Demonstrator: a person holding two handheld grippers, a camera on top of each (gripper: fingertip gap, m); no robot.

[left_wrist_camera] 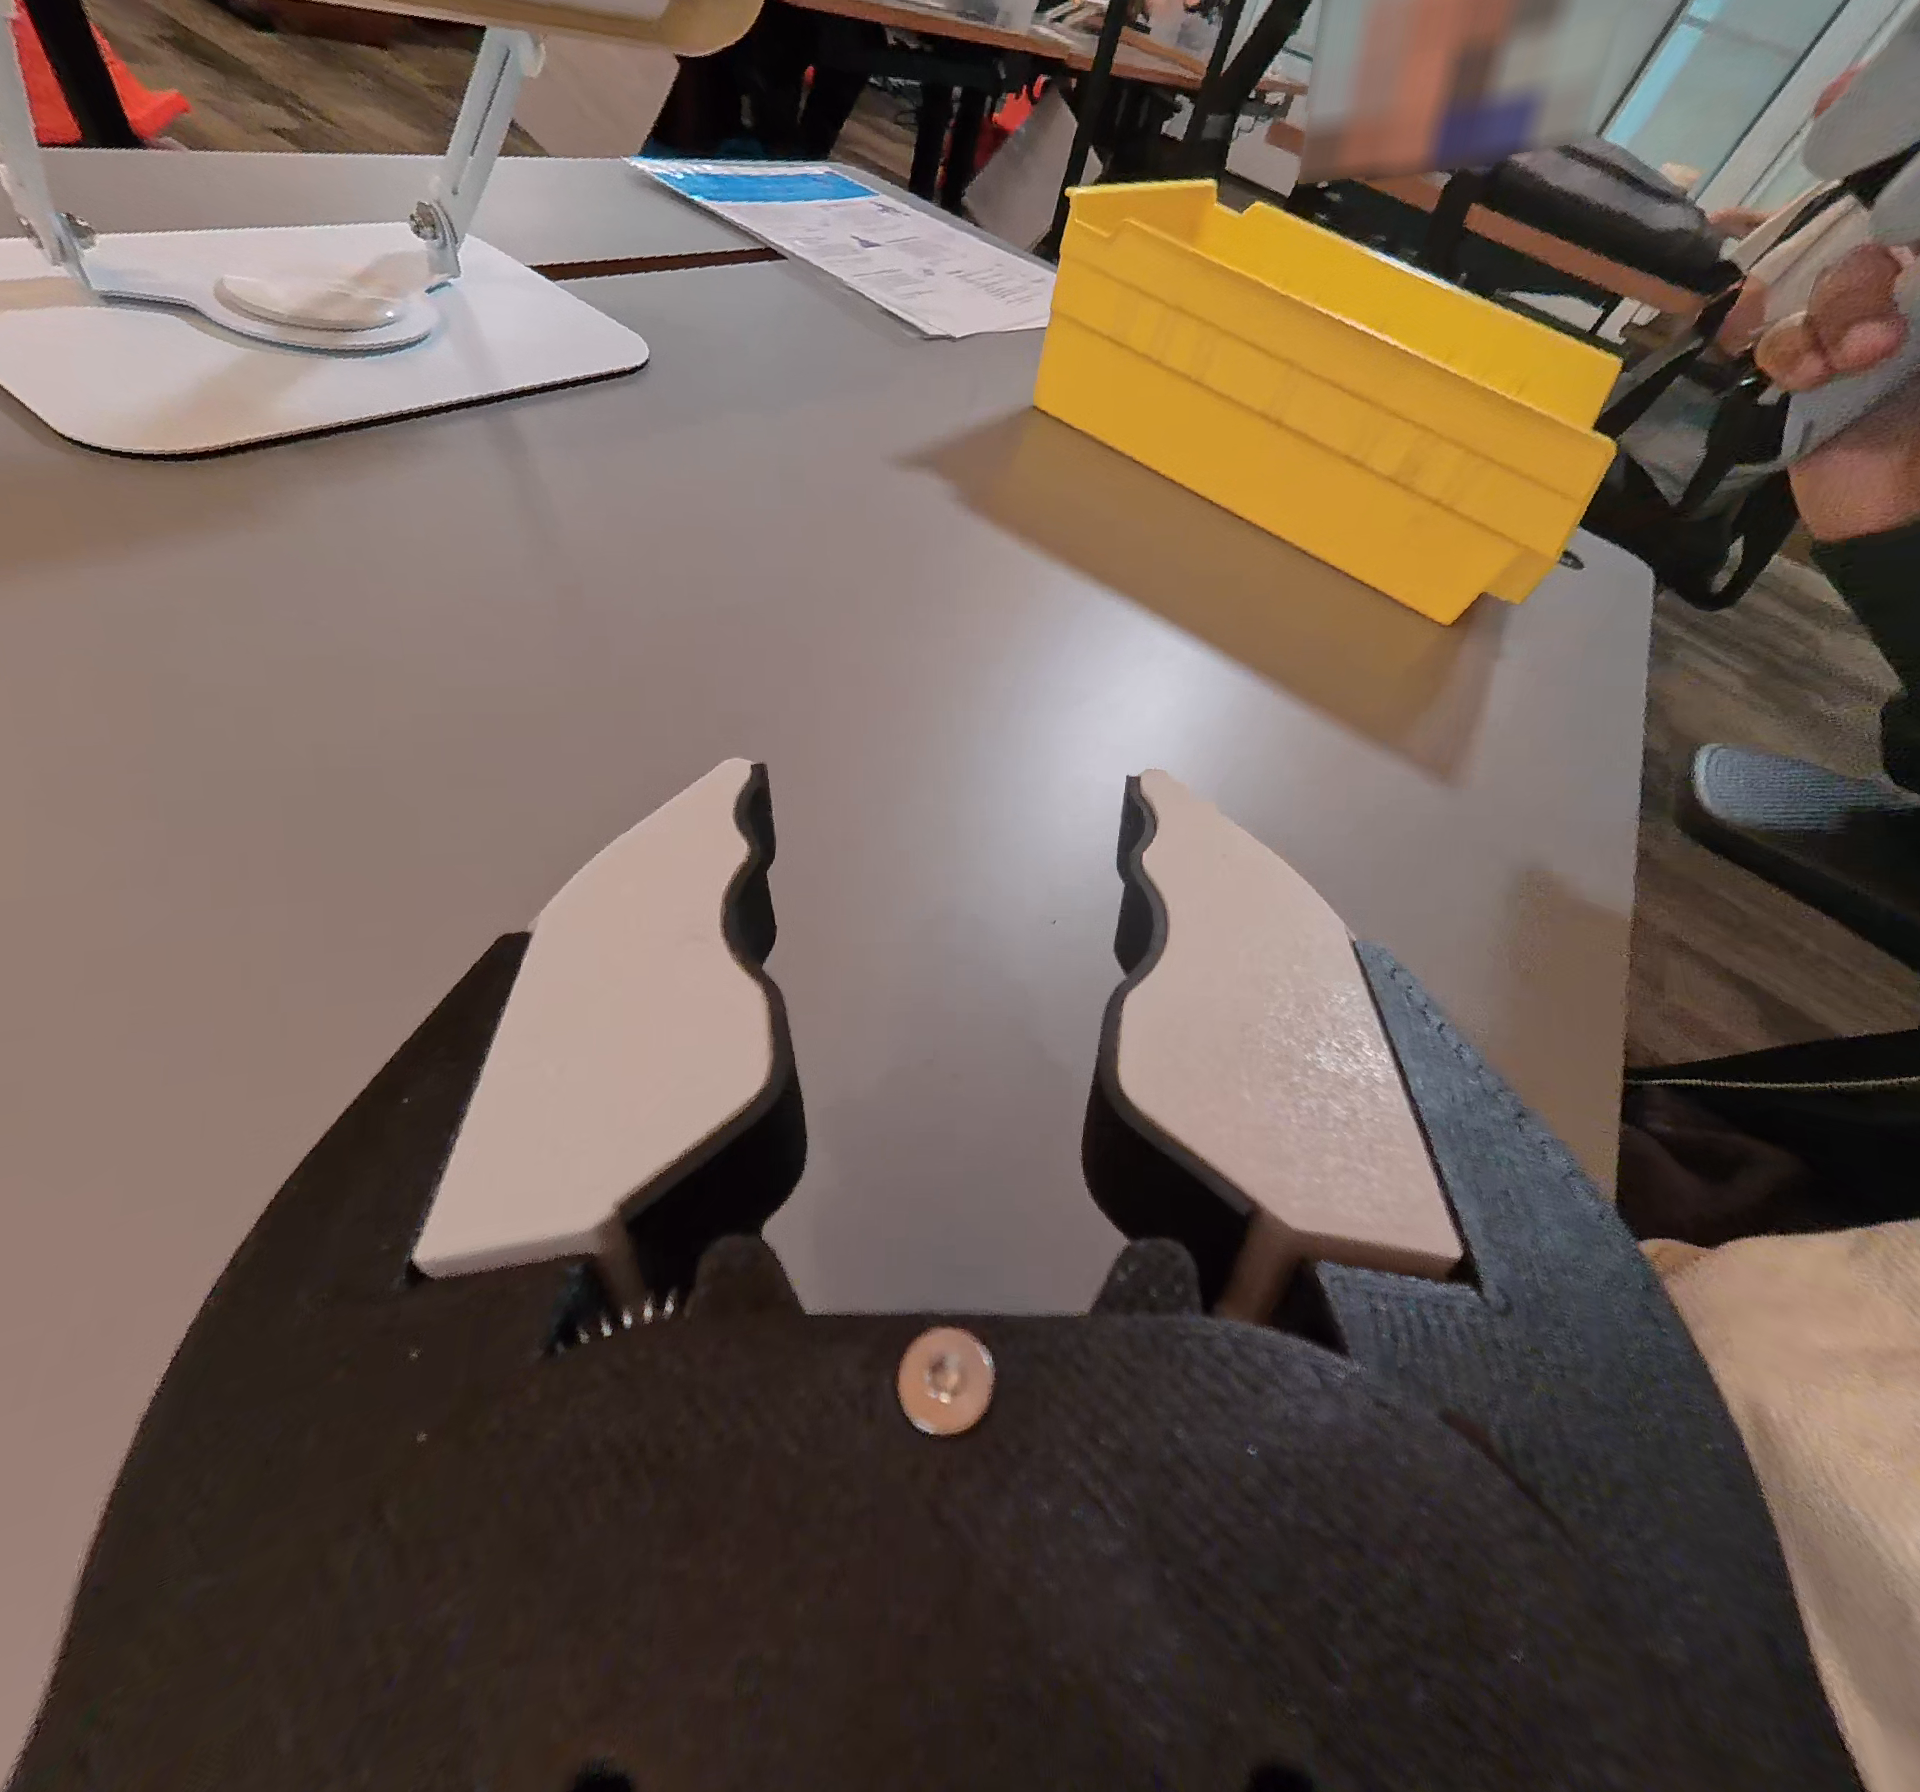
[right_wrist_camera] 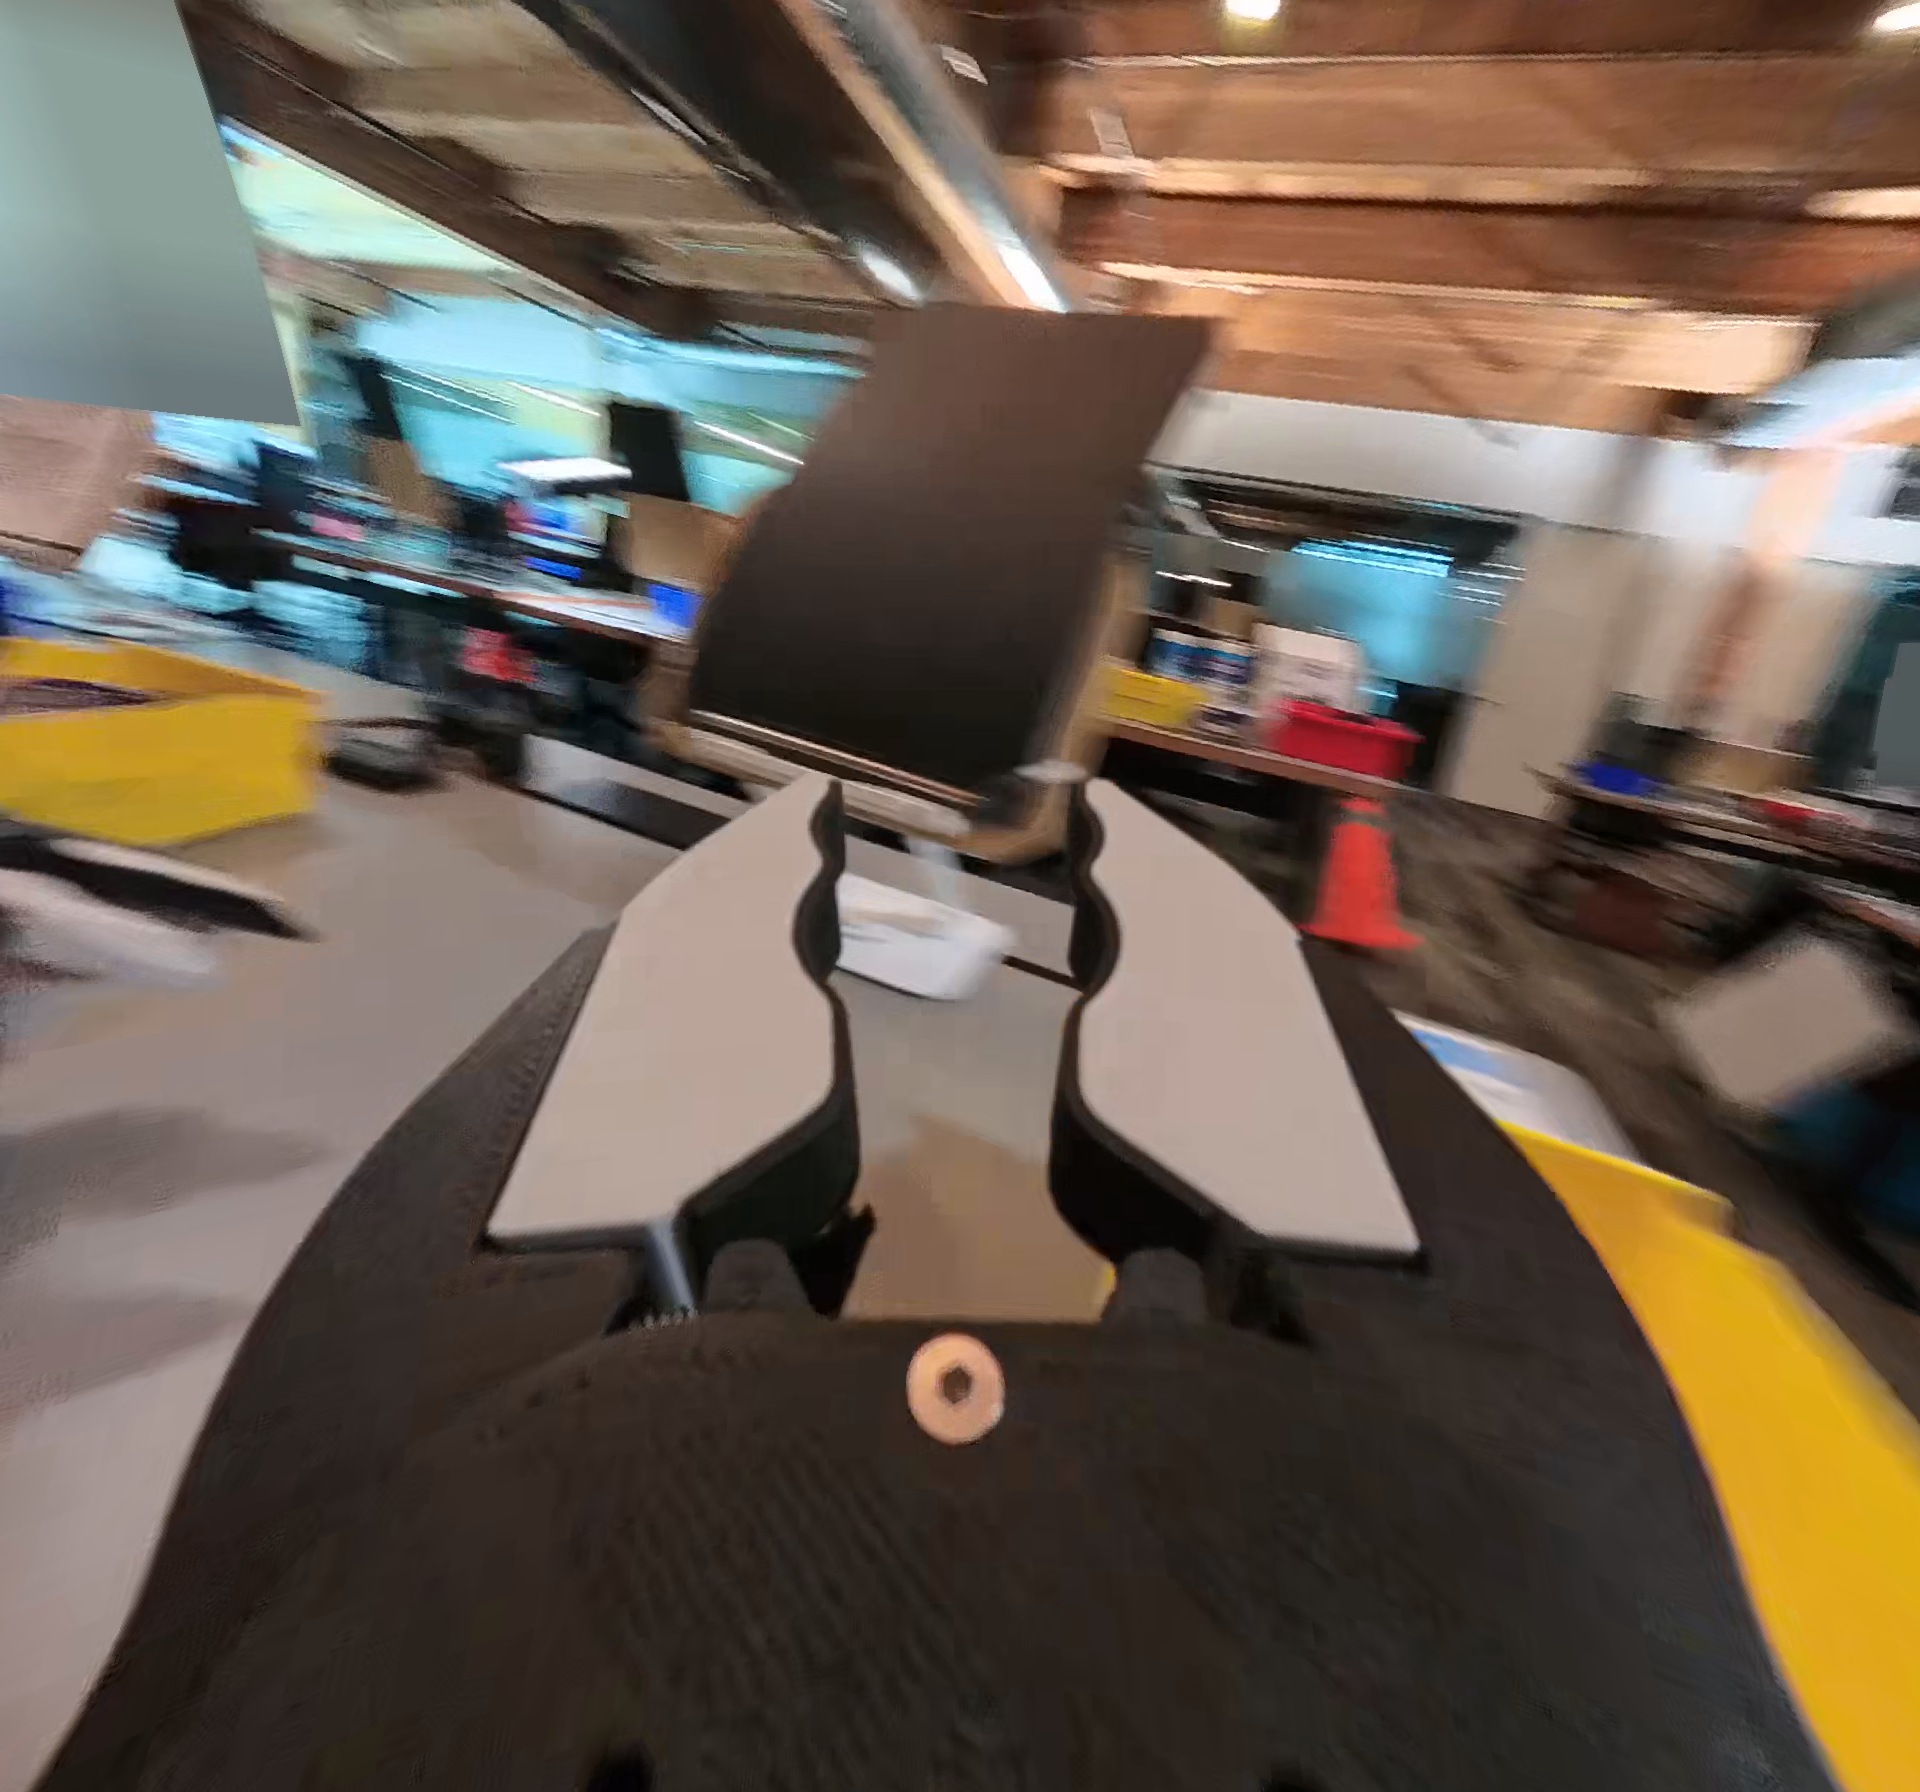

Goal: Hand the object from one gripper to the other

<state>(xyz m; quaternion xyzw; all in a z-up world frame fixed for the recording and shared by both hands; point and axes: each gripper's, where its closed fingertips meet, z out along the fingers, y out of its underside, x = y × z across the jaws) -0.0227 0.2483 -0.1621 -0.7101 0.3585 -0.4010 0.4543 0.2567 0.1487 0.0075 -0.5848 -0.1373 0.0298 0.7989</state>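
Grey wavy-edged tongs [left_wrist_camera: 945, 776]; ribbed yellow bin [left_wrist_camera: 1320, 392]

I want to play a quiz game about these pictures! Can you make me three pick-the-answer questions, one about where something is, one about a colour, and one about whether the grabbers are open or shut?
1. Where is the bin nearest the left gripper?
A. On the table
B. On the floor
C. On a chair

2. What colour is that bin?
A. Green
B. Yellow
C. Purple

3. How are the two grippers?
A. Both shut on a toy
B. One holds a cup
C. Both open and empty

Answers:
1 A: the bin sits on the grey table, ahead and to the right of the left gripper.
2 B: its walls are bright yellow.
3 C: there is a bare gap between the fingers of the left gripper and of the right gripper.
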